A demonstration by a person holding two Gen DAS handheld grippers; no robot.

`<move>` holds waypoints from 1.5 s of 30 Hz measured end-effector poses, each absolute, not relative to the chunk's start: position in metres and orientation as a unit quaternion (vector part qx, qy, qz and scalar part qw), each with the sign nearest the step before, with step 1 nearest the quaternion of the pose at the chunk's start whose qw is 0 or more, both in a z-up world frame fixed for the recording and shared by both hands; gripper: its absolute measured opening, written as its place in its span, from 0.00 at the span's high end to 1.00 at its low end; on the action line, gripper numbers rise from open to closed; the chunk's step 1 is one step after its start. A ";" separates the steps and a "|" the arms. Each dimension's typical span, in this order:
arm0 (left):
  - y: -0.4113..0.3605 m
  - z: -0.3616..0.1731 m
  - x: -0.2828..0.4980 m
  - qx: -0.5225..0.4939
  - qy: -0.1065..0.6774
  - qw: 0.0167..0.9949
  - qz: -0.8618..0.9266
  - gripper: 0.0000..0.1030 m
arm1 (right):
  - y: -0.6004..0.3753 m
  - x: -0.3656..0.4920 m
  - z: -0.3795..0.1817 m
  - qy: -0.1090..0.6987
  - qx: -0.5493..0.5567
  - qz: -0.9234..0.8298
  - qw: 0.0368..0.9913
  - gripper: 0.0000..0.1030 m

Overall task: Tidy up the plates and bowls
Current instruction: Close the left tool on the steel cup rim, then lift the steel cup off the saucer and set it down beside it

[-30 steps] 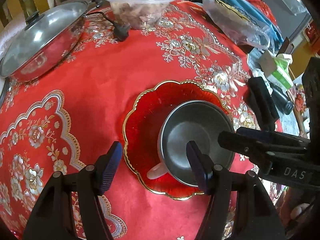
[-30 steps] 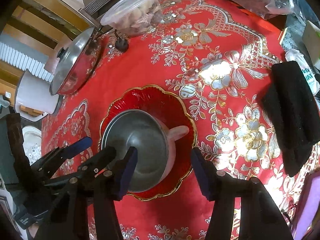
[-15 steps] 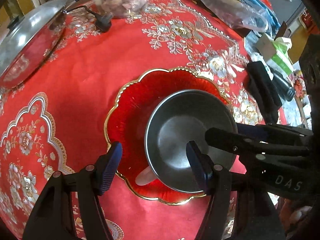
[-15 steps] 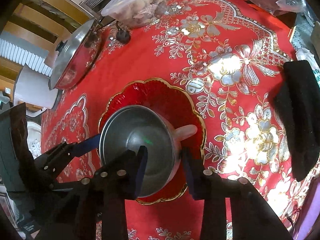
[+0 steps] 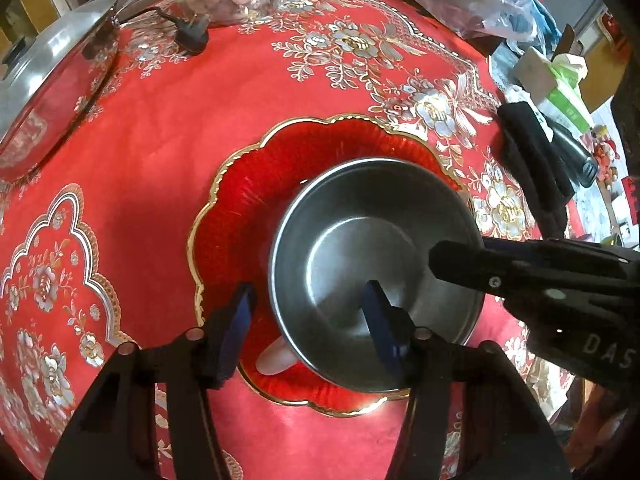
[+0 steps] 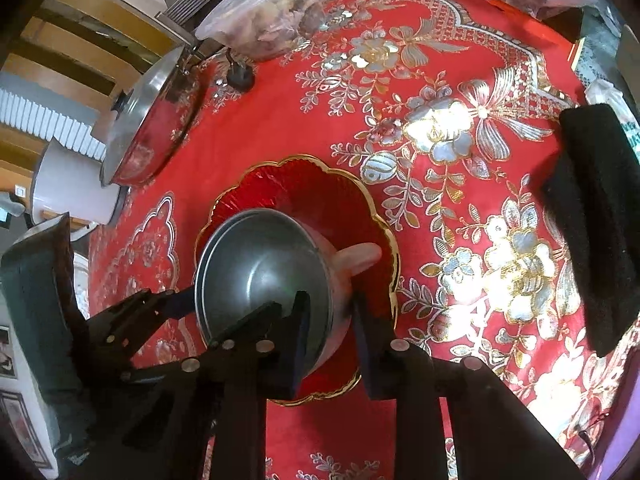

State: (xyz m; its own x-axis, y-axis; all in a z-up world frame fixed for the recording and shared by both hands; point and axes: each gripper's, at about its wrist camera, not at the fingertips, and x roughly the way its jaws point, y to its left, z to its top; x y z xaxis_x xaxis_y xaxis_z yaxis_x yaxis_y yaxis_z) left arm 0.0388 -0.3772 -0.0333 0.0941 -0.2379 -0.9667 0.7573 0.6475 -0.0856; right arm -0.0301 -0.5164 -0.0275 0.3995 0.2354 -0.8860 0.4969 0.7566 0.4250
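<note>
Red cloth [image 5: 168,128] patterned in gold and silver flowers covers the whole table, with wood slats and a white pot off its far edge in the right view. Around the rim sit a lidded pan [image 5: 52,80], a plastic tub [image 6: 260,20] of food, bags and a black pouch [image 6: 596,216]. At the middle lies the red plate [image 5: 240,216] with its scalloped gold edge, and on it a steel bowl [image 5: 360,264] with a pale handle. The right gripper [image 6: 330,320] has one finger inside the bowl and one outside, narrowed about the wall, though I cannot tell if it truly pinches. The left gripper [image 5: 312,324] stands wide, straddling the near rim without closing. It looks like the bowl is being taken off the plate; next would be a firm squeeze, then a level lift so the plate stays put.
</note>
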 end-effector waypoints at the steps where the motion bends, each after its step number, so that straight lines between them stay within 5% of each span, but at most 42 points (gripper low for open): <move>1: -0.376 -0.032 0.040 0.225 0.574 0.704 -0.352 0.47 | -0.517 -0.031 -0.025 0.538 0.340 -0.085 0.767 0.76; 15: -0.352 -0.006 0.057 0.179 0.569 0.726 -0.344 0.47 | -0.525 -0.038 -0.012 0.527 0.344 -0.097 0.771 0.66; 30: -0.365 -0.015 0.063 0.174 0.572 0.717 -0.359 0.46 | -0.518 -0.018 -0.032 0.555 0.333 -0.095 0.756 0.67; 32: -0.370 -0.022 0.063 0.180 0.576 0.710 -0.362 0.47 | -0.518 -0.018 -0.035 0.553 0.335 -0.093 0.758 0.73; 33: -0.371 -0.025 0.063 0.183 0.579 0.707 -0.362 0.52 | -0.517 -0.017 -0.037 0.553 0.336 -0.092 0.757 0.75; 35: -0.375 -0.032 0.061 0.186 0.588 0.697 -0.365 0.80 | -0.517 -0.016 -0.041 0.552 0.341 -0.087 0.756 0.75; 36: -0.376 -0.033 0.060 0.189 0.587 0.699 -0.362 0.84 | -0.518 -0.016 -0.043 0.551 0.345 -0.083 0.755 0.76; 45: -0.370 -0.014 0.056 0.187 0.566 0.715 -0.364 0.85 | -0.512 -0.016 -0.026 0.544 0.326 -0.077 0.769 0.76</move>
